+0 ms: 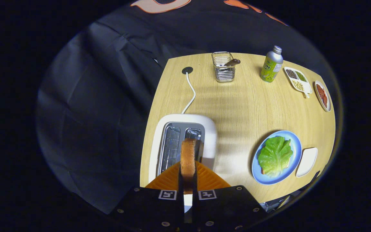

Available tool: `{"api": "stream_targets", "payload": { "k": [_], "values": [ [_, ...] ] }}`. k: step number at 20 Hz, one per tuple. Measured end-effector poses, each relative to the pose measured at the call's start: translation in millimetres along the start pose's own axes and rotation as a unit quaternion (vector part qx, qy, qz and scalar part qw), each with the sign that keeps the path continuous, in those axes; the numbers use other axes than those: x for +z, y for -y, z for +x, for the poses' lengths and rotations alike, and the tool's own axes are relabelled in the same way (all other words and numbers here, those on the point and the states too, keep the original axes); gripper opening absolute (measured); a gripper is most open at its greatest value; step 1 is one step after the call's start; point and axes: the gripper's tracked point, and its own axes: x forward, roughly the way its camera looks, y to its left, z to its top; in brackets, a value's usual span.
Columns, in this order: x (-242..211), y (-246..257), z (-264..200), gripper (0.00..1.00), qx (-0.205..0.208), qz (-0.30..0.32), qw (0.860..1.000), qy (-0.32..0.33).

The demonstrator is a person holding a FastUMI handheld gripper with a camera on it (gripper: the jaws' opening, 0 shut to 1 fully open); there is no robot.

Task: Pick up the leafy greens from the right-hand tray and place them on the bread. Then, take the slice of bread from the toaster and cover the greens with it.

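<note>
here: gripper (188, 180) closed on an upright bread slice (188, 158), held just above the toaster (209, 129) slots. right of the toaster: blue plate (296, 145) bearing lettuce (275, 155) over bread; small white tray (307, 161) just beyond the plate. behind the toaster: wire basket (223, 67), bottle (271, 64).

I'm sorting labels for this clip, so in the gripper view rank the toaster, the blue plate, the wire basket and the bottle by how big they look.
1. toaster, nearest the camera, so this is unsure
2. blue plate
3. wire basket and bottle look alike

The gripper is shut on the bread slice.
</note>
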Motion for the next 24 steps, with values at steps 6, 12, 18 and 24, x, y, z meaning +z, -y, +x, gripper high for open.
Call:
{"api": "stream_targets", "payload": {
  "k": [6,12,18,24],
  "values": [
    [7,14,-43,0.1,0.069,0.016,0.997,0.028],
    [13,67,-74,0.1,0.095,0.044,0.993,0.061],
    [11,126,-85,0.1,0.116,0.078,0.987,0.075],
    [-6,175,-71,0.1,0.133,0.094,0.985,0.058]
  ]
}}
